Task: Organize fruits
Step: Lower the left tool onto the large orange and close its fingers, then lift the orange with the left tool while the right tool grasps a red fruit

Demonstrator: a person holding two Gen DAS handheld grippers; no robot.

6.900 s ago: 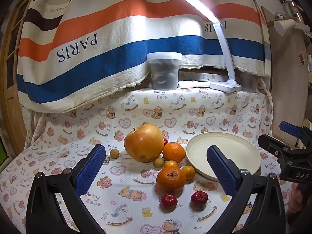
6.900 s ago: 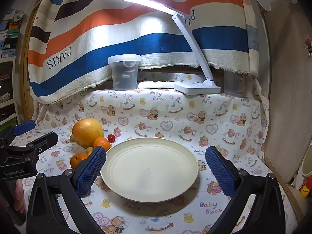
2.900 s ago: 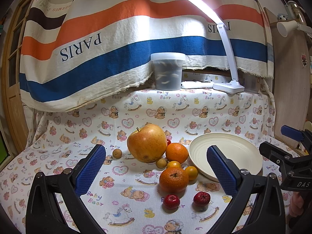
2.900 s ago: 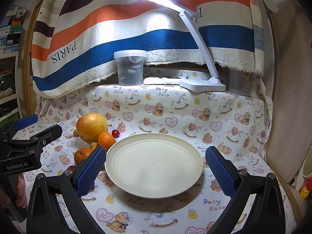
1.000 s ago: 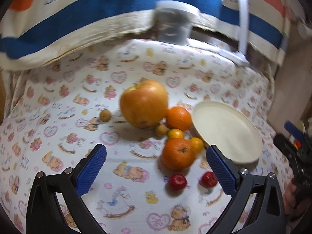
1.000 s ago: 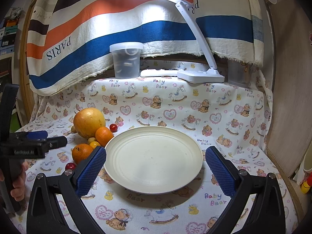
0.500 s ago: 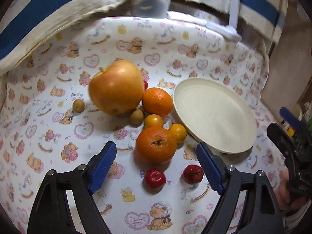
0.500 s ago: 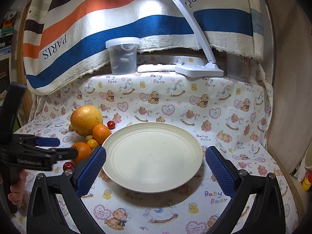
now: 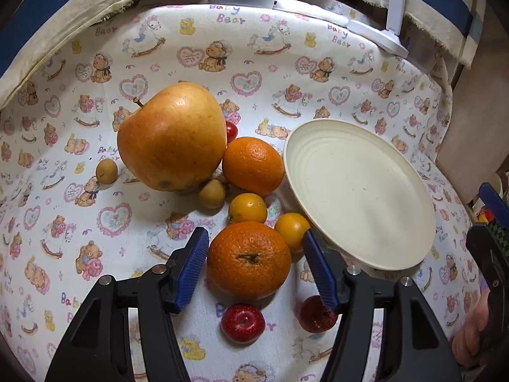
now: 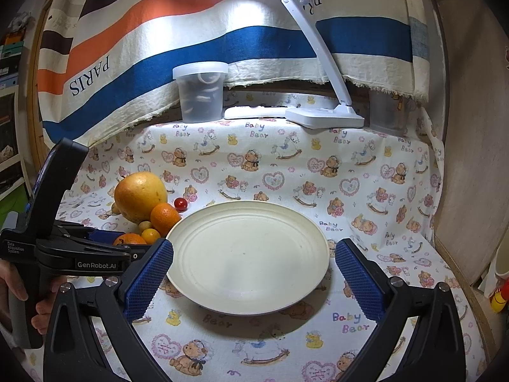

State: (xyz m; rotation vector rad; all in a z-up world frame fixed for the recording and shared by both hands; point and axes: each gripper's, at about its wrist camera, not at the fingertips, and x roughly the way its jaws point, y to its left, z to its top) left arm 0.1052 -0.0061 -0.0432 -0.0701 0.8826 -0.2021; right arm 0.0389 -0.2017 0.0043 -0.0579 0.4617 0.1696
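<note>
In the left wrist view a fruit cluster lies on the printed cloth: a big yellow-orange apple (image 9: 171, 138), a far orange (image 9: 253, 165), a near orange (image 9: 248, 259), two small yellow fruits (image 9: 248, 207), two small red fruits (image 9: 243, 322) and two tan ones. My left gripper (image 9: 254, 234) straddles the near orange with its jaws closing. The left pad is almost at the peel and a gap remains at the right pad. An empty cream plate (image 10: 248, 254) sits right of the fruit. My right gripper (image 10: 253, 248) hangs open in front of the plate, holding nothing.
A clear lidded tub (image 10: 200, 92) and a white desk lamp (image 10: 324, 116) stand on the ledge at the back under a striped cloth. A wooden panel (image 10: 470, 159) borders the table on the right. A hand (image 10: 12, 286) holds the left gripper's handle.
My left gripper has tipped down and come in over the fruit, and its jaws have narrowed from wide to just around the near orange. The right gripper has stayed put.
</note>
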